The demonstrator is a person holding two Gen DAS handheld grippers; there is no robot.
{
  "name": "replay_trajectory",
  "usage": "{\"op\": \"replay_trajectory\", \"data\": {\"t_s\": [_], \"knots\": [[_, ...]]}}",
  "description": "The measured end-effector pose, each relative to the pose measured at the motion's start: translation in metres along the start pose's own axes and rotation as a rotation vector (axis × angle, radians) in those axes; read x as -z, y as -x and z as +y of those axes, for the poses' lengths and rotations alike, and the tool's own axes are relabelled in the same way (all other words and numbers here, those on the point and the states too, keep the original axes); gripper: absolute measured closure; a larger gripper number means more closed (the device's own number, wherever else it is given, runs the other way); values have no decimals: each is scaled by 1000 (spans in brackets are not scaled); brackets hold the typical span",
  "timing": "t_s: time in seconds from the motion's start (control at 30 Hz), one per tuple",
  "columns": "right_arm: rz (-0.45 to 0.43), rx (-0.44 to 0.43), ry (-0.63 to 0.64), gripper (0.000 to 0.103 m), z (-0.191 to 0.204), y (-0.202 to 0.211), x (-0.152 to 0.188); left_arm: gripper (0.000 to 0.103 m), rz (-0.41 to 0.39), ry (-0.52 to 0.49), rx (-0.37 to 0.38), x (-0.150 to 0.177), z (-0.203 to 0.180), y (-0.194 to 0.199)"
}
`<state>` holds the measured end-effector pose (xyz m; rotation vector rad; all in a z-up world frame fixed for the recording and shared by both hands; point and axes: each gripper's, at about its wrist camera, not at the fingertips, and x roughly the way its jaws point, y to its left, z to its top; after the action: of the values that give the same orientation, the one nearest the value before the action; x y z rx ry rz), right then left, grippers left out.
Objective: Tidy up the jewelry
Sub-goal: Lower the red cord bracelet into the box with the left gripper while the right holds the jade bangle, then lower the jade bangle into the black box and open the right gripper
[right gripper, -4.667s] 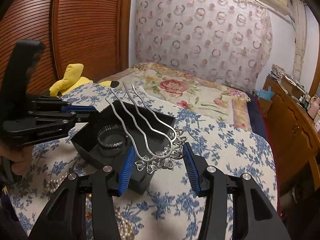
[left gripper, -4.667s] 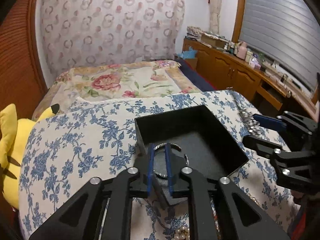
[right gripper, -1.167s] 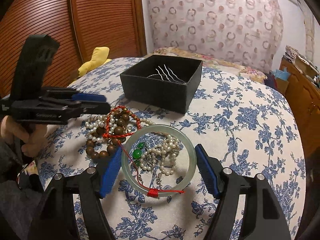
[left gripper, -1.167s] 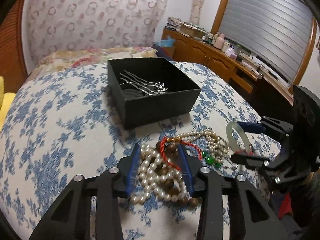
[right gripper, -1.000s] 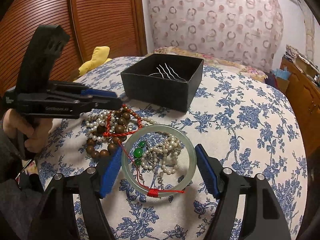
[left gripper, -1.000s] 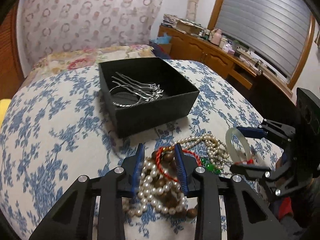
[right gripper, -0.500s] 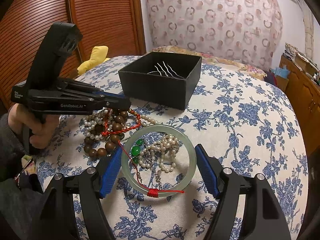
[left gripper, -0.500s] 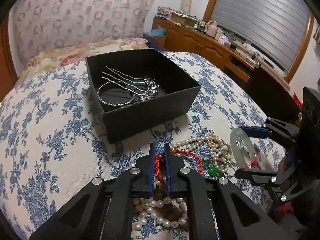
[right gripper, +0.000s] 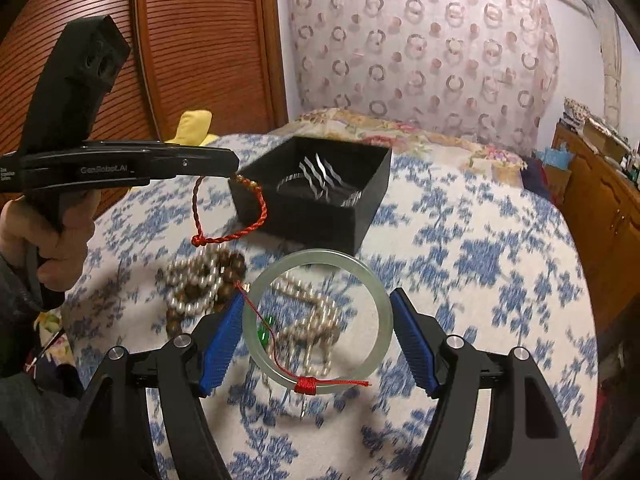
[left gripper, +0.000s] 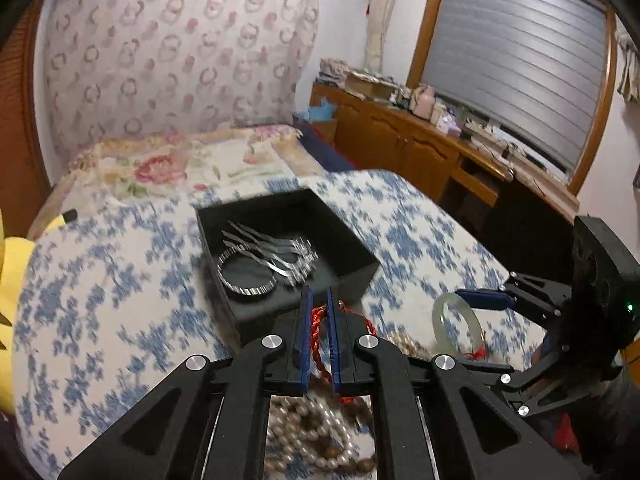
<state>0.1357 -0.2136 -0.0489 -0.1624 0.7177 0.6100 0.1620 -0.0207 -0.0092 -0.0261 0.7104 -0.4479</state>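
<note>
My left gripper [left gripper: 317,300] is shut on a red cord bracelet [left gripper: 317,330], which hangs from it above the table beside the black box [right gripper: 304,216] in the right wrist view [right gripper: 256,216]. The box [left gripper: 352,276] holds a silver bangle [left gripper: 246,276] and a silver hair fork [left gripper: 276,254]. My right gripper [right gripper: 316,320] is shut on a pale green jade bangle [right gripper: 378,320] with a red thread knot. Pearl and brown bead strands [right gripper: 204,284] lie on the blue floral cloth under both grippers.
A yellow plush toy [left gripper: 10,292] sits at the table's left edge. A bed with a floral cover [left gripper: 168,168] lies behind the table. A wooden cabinet [left gripper: 420,152] with clutter runs along the right wall.
My left gripper closed on the red cord bracelet, lifted it off the bead pile and moved toward the box. My right gripper rose with the jade bangle in its grip.
</note>
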Motion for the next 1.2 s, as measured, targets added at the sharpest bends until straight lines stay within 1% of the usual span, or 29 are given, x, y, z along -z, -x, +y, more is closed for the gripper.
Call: {"op": "replay_trajectory", "data": {"t_s": [0.23, 0.33, 0.47, 0.63, 0.8, 0.9, 0.97, 1.03, 1.1, 1.17, 1.2], "knots": [[-45, 13, 21, 29, -5, -5, -34, 97, -61, 20, -63, -24, 19, -4], [-56, 9, 19, 29, -10, -11, -49, 97, -68, 28, -73, -32, 27, -8], [-45, 19, 40, 29, -15, -20, -64, 97, -83, 27, -78, -41, 32, -13], [-40, 19, 66, 29, -19, -34, -79, 97, -69, 4, -89, -44, 32, -27], [-38, -13, 71, 29, -23, -46, -88, 96, -26, 5, -72, -40, 37, -44], [-32, -29, 79, 29, -23, -54, -92, 95, -11, -7, -96, -39, 38, -50], [-27, -38, 80, 29, -22, -60, -93, 89, -11, -5, -104, -39, 41, -50], [-20, -45, 83, 29, -22, -66, -94, 67, -25, 6, -121, -40, 45, -46], [-12, -48, 90, 29, -21, -73, -94, 63, -39, 20, -114, -41, 50, -41], [-5, -53, 92, 29, -22, -78, -96, 56, -44, 28, -127, -41, 56, -37], [0, -54, 95, 29, -22, -81, -96, 48, -53, 29, -142, -41, 59, -34]]}}
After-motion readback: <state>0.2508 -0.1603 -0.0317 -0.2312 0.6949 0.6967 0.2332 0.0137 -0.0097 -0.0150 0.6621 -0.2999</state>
